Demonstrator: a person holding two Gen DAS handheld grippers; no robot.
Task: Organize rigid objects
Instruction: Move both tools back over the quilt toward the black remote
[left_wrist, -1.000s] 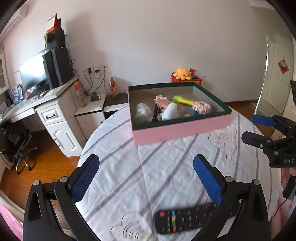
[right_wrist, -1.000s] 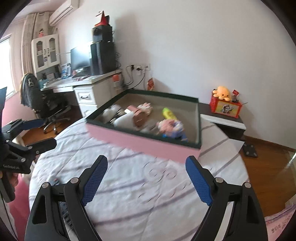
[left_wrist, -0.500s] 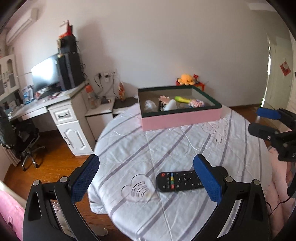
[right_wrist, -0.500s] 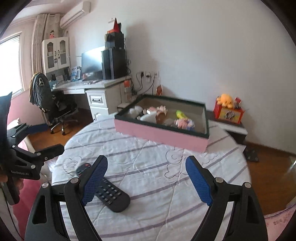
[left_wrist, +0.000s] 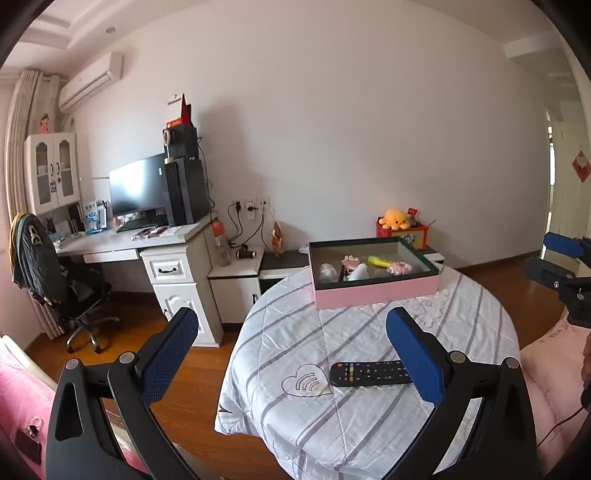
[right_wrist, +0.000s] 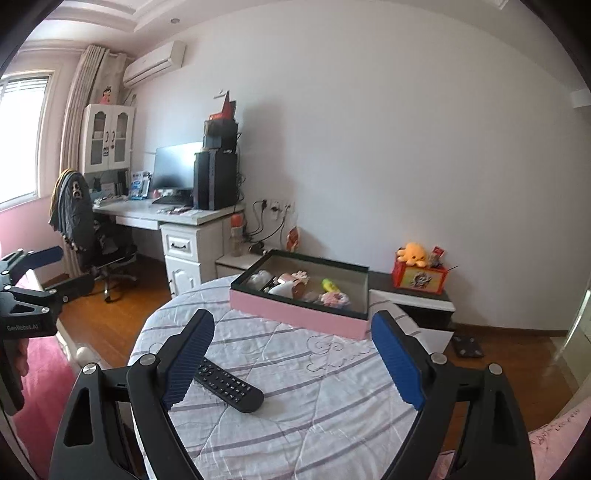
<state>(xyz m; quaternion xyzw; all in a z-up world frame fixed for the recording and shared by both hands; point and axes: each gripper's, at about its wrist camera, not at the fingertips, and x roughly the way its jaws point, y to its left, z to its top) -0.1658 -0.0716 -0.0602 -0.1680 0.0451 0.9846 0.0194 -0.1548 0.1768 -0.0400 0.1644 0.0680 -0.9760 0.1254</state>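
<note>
Both of my grippers have drawn back from the round table (left_wrist: 369, 435) since a second ago, so its whole striped cloth and near edge now show. Left gripper (left_wrist: 291, 358): jaws spread wide, nothing between the blue pads (left_wrist: 413, 358); it hangs off the table's near-left edge, over wood floor (left_wrist: 177, 350). Right gripper (right_wrist: 291, 354): jaws equally wide, empty, hanging above the near edge. Black remote (left_wrist: 369, 373): flat on the cloth toward the near edge, beside an embroidered heart (left_wrist: 306, 380), well apart from the box. Pink box (left_wrist: 376, 291): open, dark-rimmed, at the far edge, holding small items including a yellow-green tube (left_wrist: 380, 262). Between remote and box lies bare cloth. Beyond the far edge stand a low cabinet (left_wrist: 236, 284) and white desk (left_wrist: 122, 243), with an office chair (left_wrist: 74, 295) on the floor left of the table.
</note>
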